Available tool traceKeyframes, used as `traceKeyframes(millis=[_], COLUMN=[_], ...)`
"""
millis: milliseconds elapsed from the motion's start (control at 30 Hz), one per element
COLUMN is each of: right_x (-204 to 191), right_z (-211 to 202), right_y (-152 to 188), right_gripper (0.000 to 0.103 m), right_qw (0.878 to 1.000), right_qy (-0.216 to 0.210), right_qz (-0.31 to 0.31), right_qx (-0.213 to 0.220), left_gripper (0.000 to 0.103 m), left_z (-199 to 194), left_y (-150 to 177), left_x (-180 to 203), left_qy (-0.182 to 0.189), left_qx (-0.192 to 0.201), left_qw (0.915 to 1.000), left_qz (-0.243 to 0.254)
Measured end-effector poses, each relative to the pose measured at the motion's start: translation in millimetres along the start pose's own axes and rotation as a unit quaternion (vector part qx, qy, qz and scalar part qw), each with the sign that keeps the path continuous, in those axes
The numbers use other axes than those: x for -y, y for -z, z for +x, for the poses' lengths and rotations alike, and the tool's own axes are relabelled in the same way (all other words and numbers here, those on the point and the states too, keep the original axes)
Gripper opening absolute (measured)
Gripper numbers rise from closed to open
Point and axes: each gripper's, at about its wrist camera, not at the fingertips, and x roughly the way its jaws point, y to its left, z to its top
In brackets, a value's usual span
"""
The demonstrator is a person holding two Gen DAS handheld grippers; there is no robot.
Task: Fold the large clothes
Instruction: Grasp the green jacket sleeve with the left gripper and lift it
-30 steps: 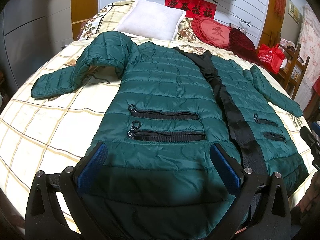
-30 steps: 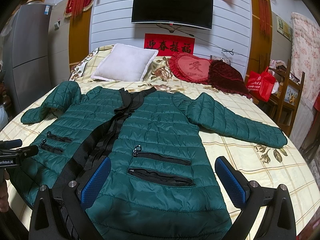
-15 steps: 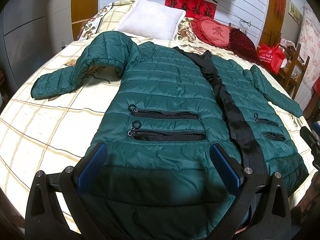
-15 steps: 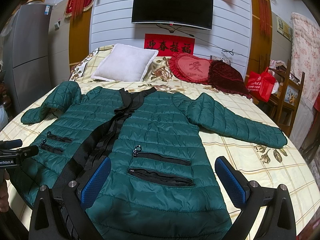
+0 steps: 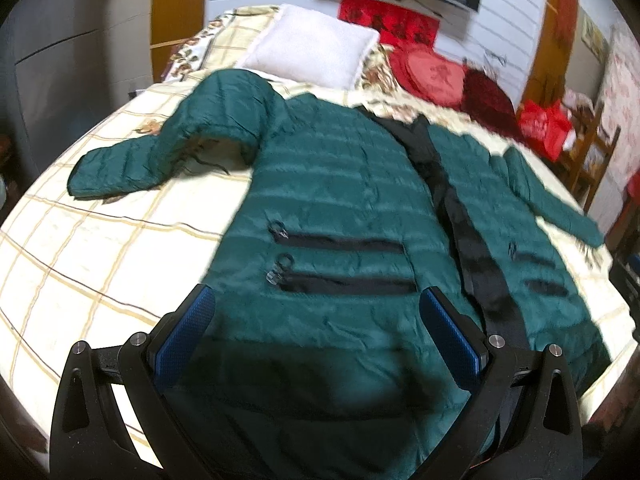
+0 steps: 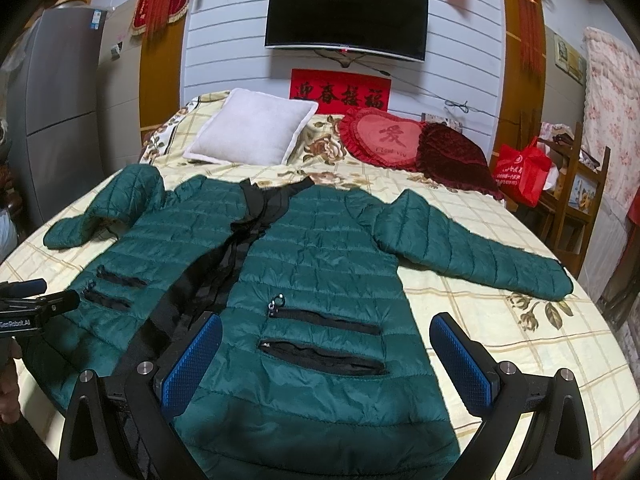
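Left claw (image 5: 316, 332) shifted, green jacket (image 6: 304, 264) flat

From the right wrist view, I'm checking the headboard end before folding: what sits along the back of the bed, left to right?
White pillow → red heart cushion → dark red velvet cushion → red bag, which is off the bed beside a wooden chair.

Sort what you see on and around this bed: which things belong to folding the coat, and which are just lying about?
Part of the job:
green padded coat
left gripper, open
right gripper, open
bed, the folding surface

Just lying about:
white pillow
red heart cushion
dark red cushion
red bag
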Motion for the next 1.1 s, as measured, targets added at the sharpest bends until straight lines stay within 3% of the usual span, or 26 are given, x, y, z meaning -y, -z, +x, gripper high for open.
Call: traceKeyframes(millis=[200, 333, 467, 533, 633, 700, 767, 833, 967, 1100], right_x=[2.4, -2.7, -2.6, -1.0, 0.3, -2.6, -2.9, -3.5, -6.0, -3.9], right_z=[-15.5, -19.5, -23.1, -25.6, -24.5, -23.3, -21.8, -21.5, -20.4, -14.6], right_y=[-11.8, -14.7, -16.6, -17.0, -17.2, -16.6, -16.5, -16.8, -16.3, -15.6], right_gripper=[0.103, 0.103, 0.103, 0.103, 0.103, 0.103, 0.103, 0.103, 0.103, 0.103], right_qw=[1.000, 0.999, 0.999, 0.999, 0.999, 0.999, 1.000, 1.000, 1.000, 1.000], right_qy=[-0.010, -0.014, -0.017, -0.019, -0.019, -0.016, -0.015, -0.015, -0.014, -0.012], right_qz=[0.014, 0.004, 0.003, 0.005, 0.003, 0.000, -0.001, -0.003, -0.012, -0.012], right_qx=[0.023, 0.032, 0.037, 0.040, 0.036, 0.030, 0.025, 0.023, 0.020, 0.011], left_gripper=[0.102, 0.103, 0.102, 0.102, 0.102, 0.097, 0.095, 0.087, 0.085, 0.084], left_z=[-13.3, 1.8, 25.6, 35.5, 49.3, 61.6, 73.5, 83.8, 105.7, 114.3], left_y=[-41.4, -66.3, -74.8, -74.5, -69.3, -67.7, -70.3, -75.6, -90.6, -99.8], left_x=[-68.0, -136.9, -219.6, -244.4, -273.8, -294.5, -304.2, -304.0, -310.5, -323.6], left_qy=[-0.010, -0.059, -0.100, -0.115, -0.101, -0.059, -0.041, -0.030, -0.031, -0.029], left_qx=[0.006, -0.022, -0.033, -0.034, -0.047, -0.051, -0.055, -0.058, -0.050, -0.028], left_qw=[0.9949, 0.9870, 0.9731, 0.9717, 0.9642, 0.9549, 0.9487, 0.9481, 0.9498, 0.9461], left_qz=[-0.100, -0.148, -0.205, -0.204, -0.241, -0.286, -0.309, -0.311, -0.307, -0.321])
